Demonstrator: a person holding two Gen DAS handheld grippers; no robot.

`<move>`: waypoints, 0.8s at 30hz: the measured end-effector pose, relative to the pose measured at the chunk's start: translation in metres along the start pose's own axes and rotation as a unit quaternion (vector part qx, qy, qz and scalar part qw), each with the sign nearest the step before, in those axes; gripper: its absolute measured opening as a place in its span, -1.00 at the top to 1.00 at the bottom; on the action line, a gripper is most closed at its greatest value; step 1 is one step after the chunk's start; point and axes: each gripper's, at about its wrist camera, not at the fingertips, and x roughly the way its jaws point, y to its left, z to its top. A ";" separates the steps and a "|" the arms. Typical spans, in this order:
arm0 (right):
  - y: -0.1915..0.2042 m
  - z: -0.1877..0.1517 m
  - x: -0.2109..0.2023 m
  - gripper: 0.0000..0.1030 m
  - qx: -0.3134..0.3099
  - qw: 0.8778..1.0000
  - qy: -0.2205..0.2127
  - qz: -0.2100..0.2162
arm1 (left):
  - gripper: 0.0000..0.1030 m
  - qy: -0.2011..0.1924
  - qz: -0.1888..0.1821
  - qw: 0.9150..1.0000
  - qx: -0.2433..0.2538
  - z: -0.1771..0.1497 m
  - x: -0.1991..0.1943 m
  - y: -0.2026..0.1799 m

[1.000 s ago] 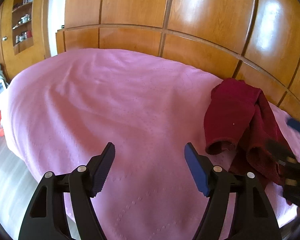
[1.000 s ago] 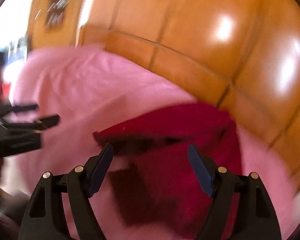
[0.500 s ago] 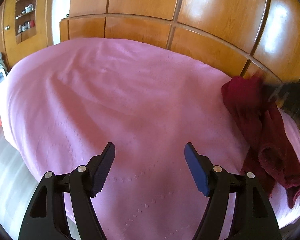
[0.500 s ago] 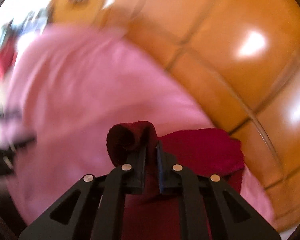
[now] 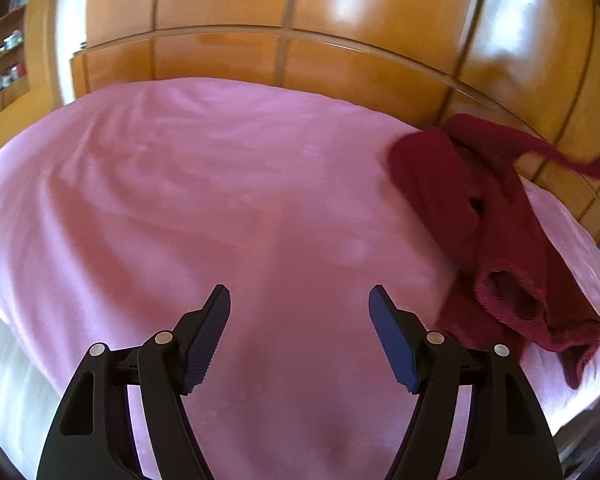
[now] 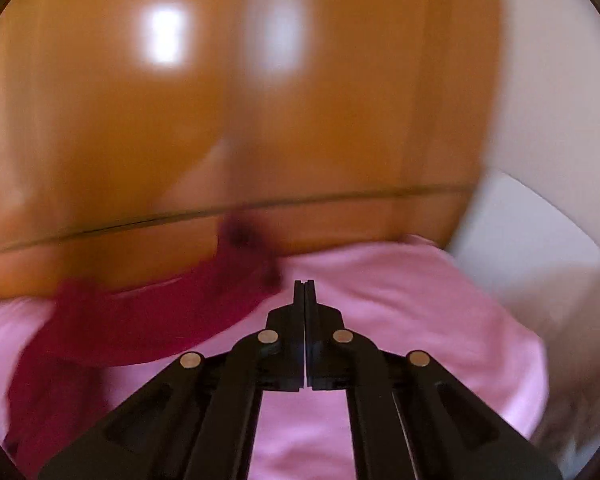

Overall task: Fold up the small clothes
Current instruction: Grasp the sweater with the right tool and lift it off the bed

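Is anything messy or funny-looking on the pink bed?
Yes. The dark red garment lies crumpled near the right edge of the pink bedspread, not flat or folded. One thin end sticks out off the bed, toward the wooden wardrobe.

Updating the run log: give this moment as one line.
left gripper: open, empty | right gripper: shut, grip unclear | dark red knitted garment: crumpled on pink bedspread

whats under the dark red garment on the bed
The dark red garment lies crumpled on the pink bedspread, which shows all around it. Whether anything else sits beneath it cannot be seen; the cloth covers that patch. A wooden wardrobe stands behind.
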 end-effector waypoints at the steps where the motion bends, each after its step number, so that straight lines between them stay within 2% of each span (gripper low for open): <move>1: -0.020 0.002 0.014 1.00 0.015 1.000 0.013 -0.014 | -0.38 0.006 -0.014 1.000 0.003 0.001 0.001 -0.004; 3: -0.059 -0.004 0.038 0.86 0.057 0.997 0.040 -0.038 | -0.38 0.011 -0.043 0.999 0.013 0.002 0.000 -0.015; 4: -0.065 -0.008 0.042 0.61 0.062 0.996 0.048 -0.033 | -0.38 0.009 -0.049 0.998 0.023 0.002 -0.001 -0.023; 5: -0.066 -0.016 0.044 0.30 0.059 0.997 0.052 -0.014 | -0.38 0.005 -0.050 0.998 0.039 0.002 -0.002 -0.033; 6: -0.063 -0.025 0.042 -0.37 0.054 0.997 0.053 0.009 | -0.38 0.004 -0.050 0.998 0.049 0.002 -0.001 -0.040; 7: -0.059 -0.034 0.035 -0.62 0.053 0.997 0.053 0.030 | -0.38 0.005 -0.050 0.997 0.053 0.001 0.001 -0.044; 10: -0.019 -0.072 0.015 -0.62 0.025 0.987 0.080 0.139 | -0.38 0.017 -0.047 0.997 0.061 -0.001 0.010 -0.054; 12: 0.019 -0.108 0.006 -0.61 0.012 0.965 0.125 0.231 | -0.38 0.024 -0.041 0.997 0.068 -0.005 0.012 -0.057; 13: 0.038 -0.125 0.003 -0.58 0.012 0.949 0.150 0.275 | -0.38 0.028 -0.036 0.996 0.078 -0.008 0.013 -0.059; 14: 0.064 -0.146 -0.003 -0.55 0.012 0.927 0.181 0.329 | -0.38 0.029 -0.039 0.995 0.084 -0.011 0.012 -0.060; 16: 0.101 -0.177 -0.014 -0.49 0.019 0.891 0.218 0.397 | -0.38 0.033 -0.045 0.994 0.091 -0.019 0.010 -0.060; 17: 0.124 -0.193 -0.022 -0.48 0.025 0.868 0.237 0.436 | -0.38 0.036 -0.049 0.994 0.092 -0.023 0.008 -0.060; 19: 0.161 -0.215 -0.030 -0.47 0.036 0.830 0.269 0.487 | -0.38 0.038 -0.055 0.993 0.093 -0.030 0.006 -0.061; 20: 0.184 -0.227 -0.030 -0.47 0.033 0.817 0.286 0.500 | -0.38 0.038 -0.058 0.993 0.093 -0.031 0.005 -0.061; 21: 0.199 -0.235 -0.031 -0.43 0.030 0.814 0.295 0.500 | -0.38 0.038 -0.061 0.993 0.092 -0.033 0.003 -0.060; 22: 0.217 -0.245 -0.031 -0.17 0.031 0.807 0.311 0.501 | -0.38 0.037 -0.063 0.993 0.092 -0.034 0.002 -0.060; 23: 0.228 -0.250 -0.030 0.02 0.030 0.801 0.323 0.503 | -0.38 0.036 -0.065 0.993 0.090 -0.035 0.001 -0.060; 24: 0.238 -0.255 -0.029 0.42 0.017 0.801 0.331 0.499 | -0.38 0.035 -0.067 0.993 0.090 -0.036 -0.001 -0.059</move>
